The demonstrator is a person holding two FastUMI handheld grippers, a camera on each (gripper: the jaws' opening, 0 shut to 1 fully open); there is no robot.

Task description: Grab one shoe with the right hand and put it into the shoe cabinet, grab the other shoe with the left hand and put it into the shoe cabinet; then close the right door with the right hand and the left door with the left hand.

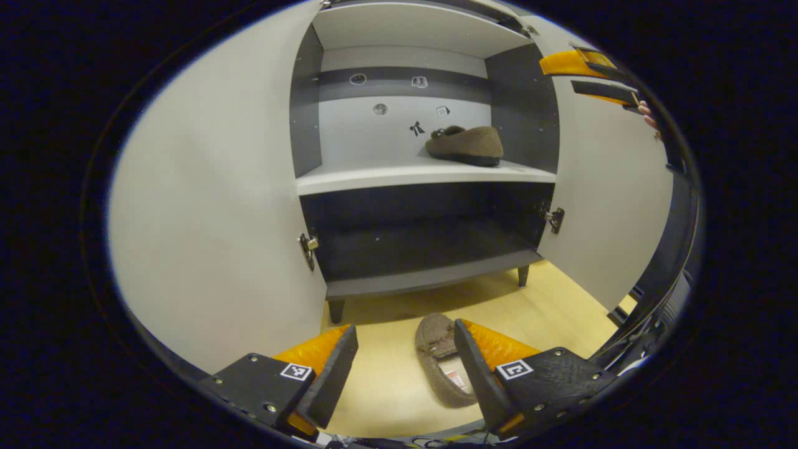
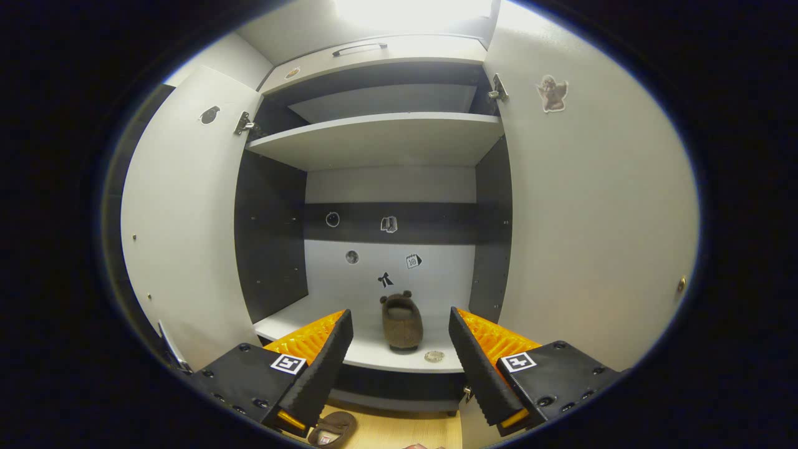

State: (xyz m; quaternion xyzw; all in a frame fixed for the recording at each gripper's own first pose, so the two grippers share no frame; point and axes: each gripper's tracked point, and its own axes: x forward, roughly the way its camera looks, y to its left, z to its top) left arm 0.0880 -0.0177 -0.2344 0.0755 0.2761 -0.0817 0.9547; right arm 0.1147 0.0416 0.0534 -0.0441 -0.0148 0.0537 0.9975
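1. Left gripper (image 1: 405, 368): I have its fingers spread, holding nothing, above the floor (image 1: 386, 386).
2. Floor shoe (image 1: 439, 358): beside my left gripper's right finger, which hides part of it; in the right gripper view only a cut-off end shows.
3. Right gripper (image 2: 399, 358): fingers spread, empty, facing the cabinet (image 2: 386, 134).
4. Shelf shoe (image 2: 402, 321): on the middle shelf (image 2: 374, 355).
5. Both doors (image 2: 598, 237): open; stickers too small to read.

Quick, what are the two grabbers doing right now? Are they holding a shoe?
Left gripper: jaws open, holding nothing, above the shoe on the floor.
Right gripper: jaws open, holding nothing, facing the shoe on the shelf.
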